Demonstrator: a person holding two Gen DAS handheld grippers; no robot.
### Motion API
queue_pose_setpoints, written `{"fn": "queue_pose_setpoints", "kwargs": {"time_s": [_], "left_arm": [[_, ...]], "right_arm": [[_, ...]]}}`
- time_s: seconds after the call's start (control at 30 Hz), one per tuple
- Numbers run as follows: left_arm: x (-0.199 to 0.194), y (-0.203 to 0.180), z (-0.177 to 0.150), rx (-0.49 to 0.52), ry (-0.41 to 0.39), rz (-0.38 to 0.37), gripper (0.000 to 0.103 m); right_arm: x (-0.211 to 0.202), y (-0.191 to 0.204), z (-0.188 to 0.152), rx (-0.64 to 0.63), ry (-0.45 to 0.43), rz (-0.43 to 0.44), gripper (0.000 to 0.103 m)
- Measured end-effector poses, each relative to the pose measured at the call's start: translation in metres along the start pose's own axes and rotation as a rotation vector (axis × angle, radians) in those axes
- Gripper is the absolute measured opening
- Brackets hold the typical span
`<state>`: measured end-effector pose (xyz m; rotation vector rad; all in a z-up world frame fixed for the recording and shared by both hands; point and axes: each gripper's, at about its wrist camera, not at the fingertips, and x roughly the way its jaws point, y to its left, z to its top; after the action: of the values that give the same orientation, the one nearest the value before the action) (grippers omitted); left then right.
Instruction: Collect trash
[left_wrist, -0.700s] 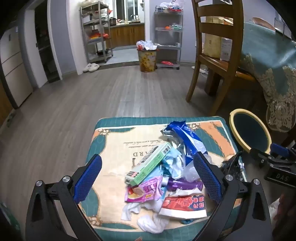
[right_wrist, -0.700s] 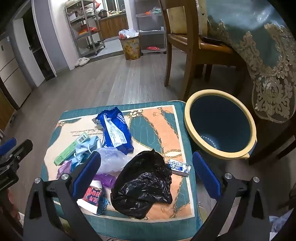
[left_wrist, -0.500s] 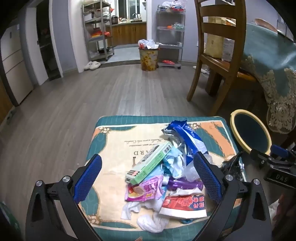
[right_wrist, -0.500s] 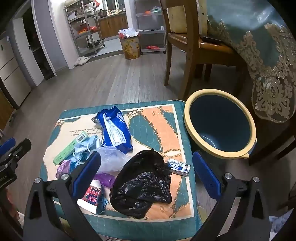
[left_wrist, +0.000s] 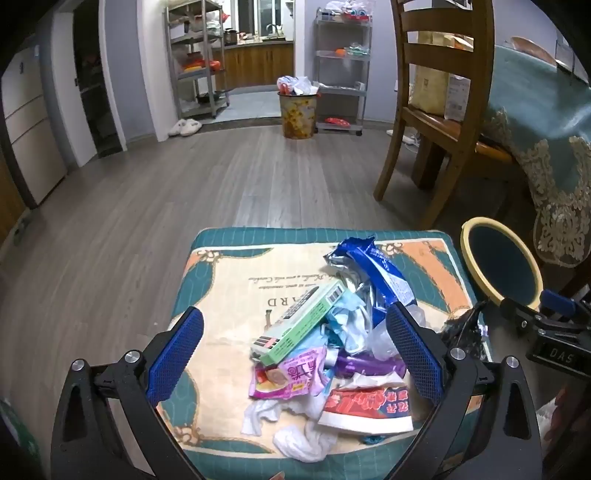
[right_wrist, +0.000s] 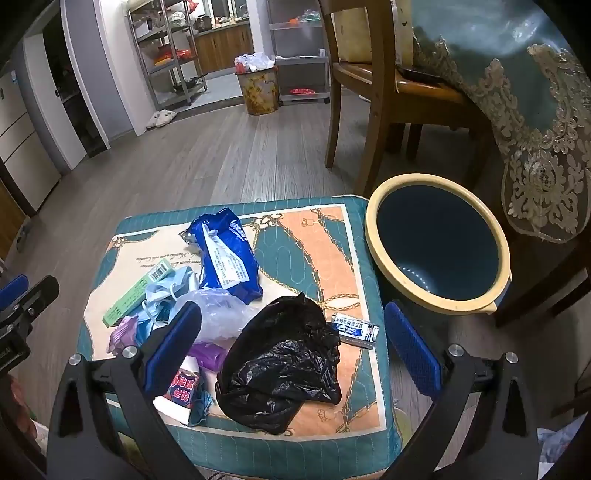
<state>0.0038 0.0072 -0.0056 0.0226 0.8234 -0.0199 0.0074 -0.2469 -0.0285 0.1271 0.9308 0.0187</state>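
A pile of trash lies on a patterned cushion (left_wrist: 221, 273): a green box (left_wrist: 303, 321), a blue wrapper (left_wrist: 380, 273), a pink packet (left_wrist: 291, 376), a red-and-white packet (left_wrist: 365, 406) and white tissue (left_wrist: 303, 439). In the right wrist view a black plastic bag (right_wrist: 284, 365), a small carton (right_wrist: 354, 328) and the blue wrapper (right_wrist: 225, 254) lie on the cushion (right_wrist: 306, 236). My left gripper (left_wrist: 295, 354) is open, hovering over the pile. My right gripper (right_wrist: 291, 347) is open above the black bag. A blue bin with a yellow rim (right_wrist: 439, 243) stands empty right of the cushion.
A wooden chair (left_wrist: 439, 110) and a table with a lace-edged cloth (right_wrist: 535, 110) stand behind the bin. A full waste basket (left_wrist: 297, 110) and metal shelves (left_wrist: 195, 59) stand far across the wood floor.
Both grippers have shifted only slightly; the views have crept a little. The trash lies as before.
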Motion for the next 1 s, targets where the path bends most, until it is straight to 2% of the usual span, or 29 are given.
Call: {"fn": "queue_pose_setpoints", "kwargs": {"time_s": [1.0], "left_arm": [[0.0009, 0.0007, -0.0025, -0.003, 0.004, 0.004, 0.098]], "right_arm": [[0.0009, -0.0012, 0.0007, 0.002, 0.002, -0.006, 0.097]]}}
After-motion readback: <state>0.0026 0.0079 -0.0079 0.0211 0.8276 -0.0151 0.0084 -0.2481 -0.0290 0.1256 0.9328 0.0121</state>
